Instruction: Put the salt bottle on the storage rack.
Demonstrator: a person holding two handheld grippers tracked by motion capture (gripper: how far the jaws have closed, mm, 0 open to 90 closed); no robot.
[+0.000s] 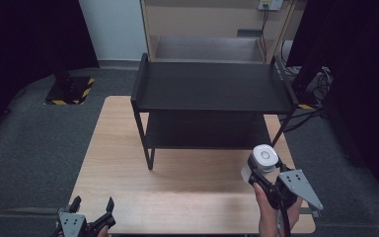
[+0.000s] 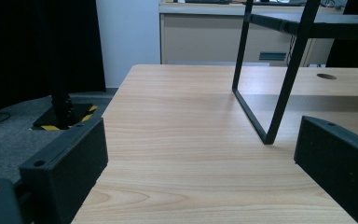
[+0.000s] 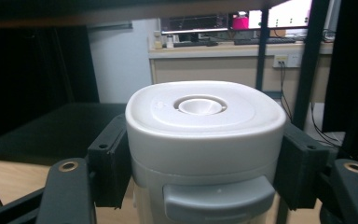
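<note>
Wooden worktop (image 1: 128, 163) is carrying a black rack (image 1: 212, 89) at its far edge. You are pinching the white canister (image 1: 263, 159) in your right gripper (image 1: 256, 173), above the near right corner, lid up for shelving. Left gripper (image 1: 93, 206) is idling at the near left corner, fingers spread.

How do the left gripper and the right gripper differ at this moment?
The right gripper is shut on a white container; the left gripper is open and holds nothing. The right gripper is raised near the black shelf; the left gripper sits low at the table's near edge. Both have black fingers and a grey plate.
</note>
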